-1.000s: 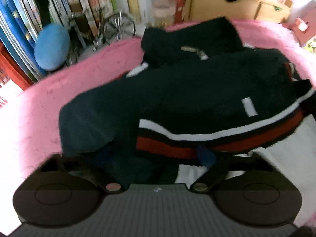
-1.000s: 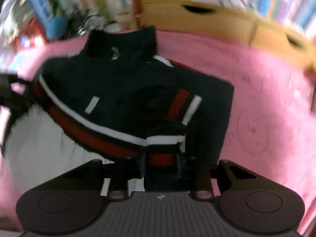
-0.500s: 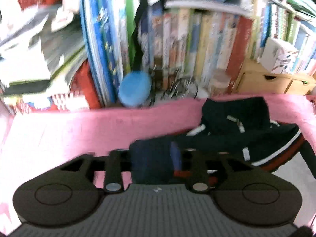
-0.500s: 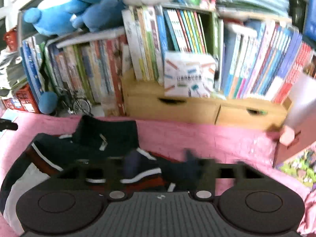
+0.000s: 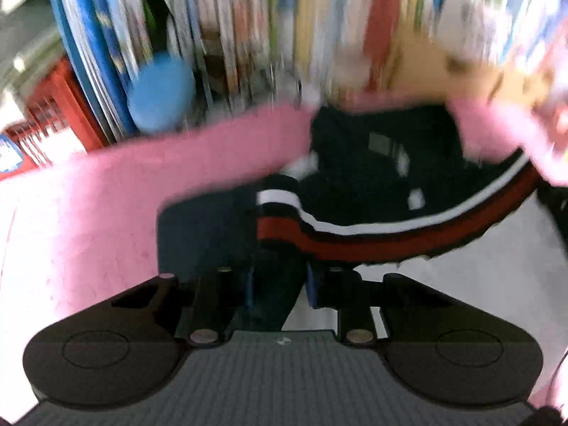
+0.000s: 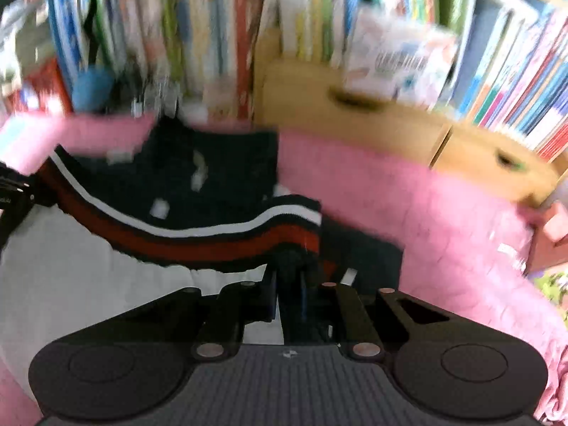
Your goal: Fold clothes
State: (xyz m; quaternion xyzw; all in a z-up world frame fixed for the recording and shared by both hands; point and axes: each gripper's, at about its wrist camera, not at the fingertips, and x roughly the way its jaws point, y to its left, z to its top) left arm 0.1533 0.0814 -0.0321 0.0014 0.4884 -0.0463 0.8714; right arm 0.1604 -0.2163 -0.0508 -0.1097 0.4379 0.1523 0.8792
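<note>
A dark navy sweater (image 5: 372,177) with a red and white band (image 5: 390,245) lies on a pink blanket (image 5: 124,195), over a white cloth (image 5: 461,284). My left gripper (image 5: 278,284) is at the band's left end, its jaws closing with dark fabric filling the gap between the pads. In the right wrist view the same sweater (image 6: 213,184) and band (image 6: 213,245) stretch to the left. My right gripper (image 6: 288,291) sits at the band's right end, its jaws closing to a narrow gap on dark fabric. Both views are blurred.
Packed bookshelves run along the far edge of the blanket (image 6: 426,213). A blue round object (image 5: 161,92) and a red crate (image 5: 53,106) stand at the back left. A wooden drawer box (image 6: 355,124) stands at the back right, with a pink box (image 6: 553,227) at the right edge.
Both grippers' jaws are narrower than half a second ago and now pinch dark fabric at the striped band's ends. Both views have tipped down from the shelves toward the sweater.
</note>
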